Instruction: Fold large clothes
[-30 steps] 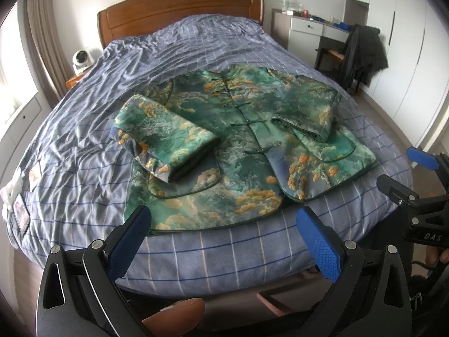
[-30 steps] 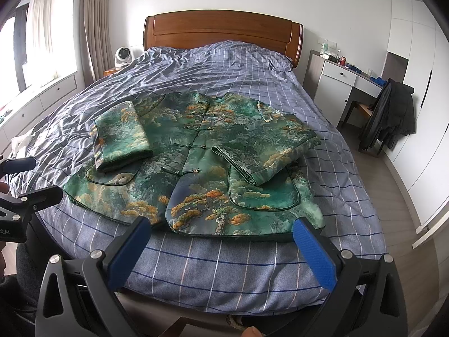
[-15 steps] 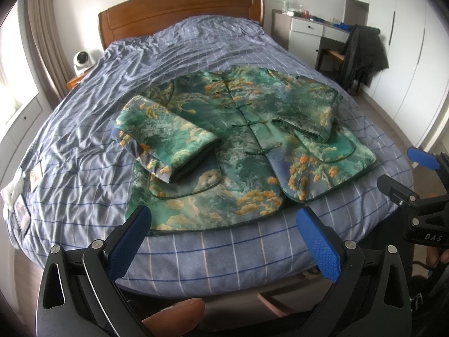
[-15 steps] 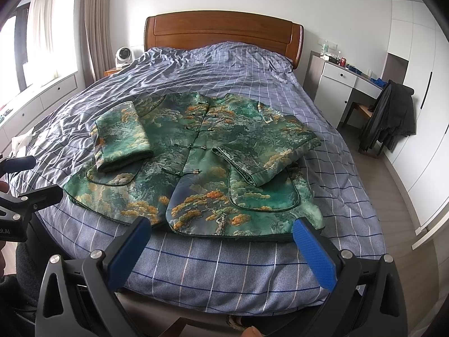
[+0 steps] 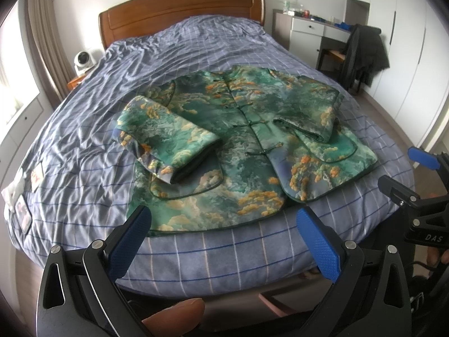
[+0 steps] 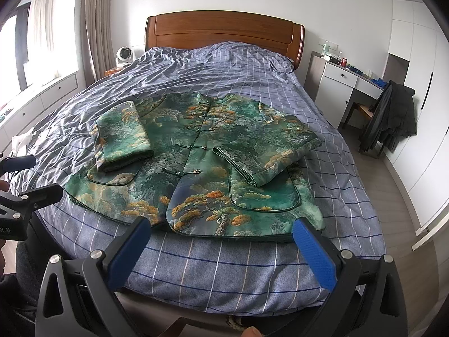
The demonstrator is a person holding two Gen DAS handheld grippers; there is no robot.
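Green brocade jacket (image 5: 247, 146) lay flat, front up, on the blue checked bedspread (image 5: 84, 118) near the foot of the bed, both sleeves folded in over the body. Left gripper (image 5: 224, 233) hung wide open and empty, with the hem just beyond and between its blue pads (image 5: 132, 238), not touching. Right gripper (image 6: 221, 241) was likewise spread wide, holding nothing, the jacket's hem just ahead of its fingertips.

A home bedroom.
A bed (image 6: 224, 266) with a wooden headboard (image 6: 224, 31) and checked blue cover fills the room; a white desk (image 6: 348, 81), a coat (image 6: 393, 118) over a chair, wardrobe doors (image 6: 421, 84) and a curtained window (image 6: 42, 36) surround it.
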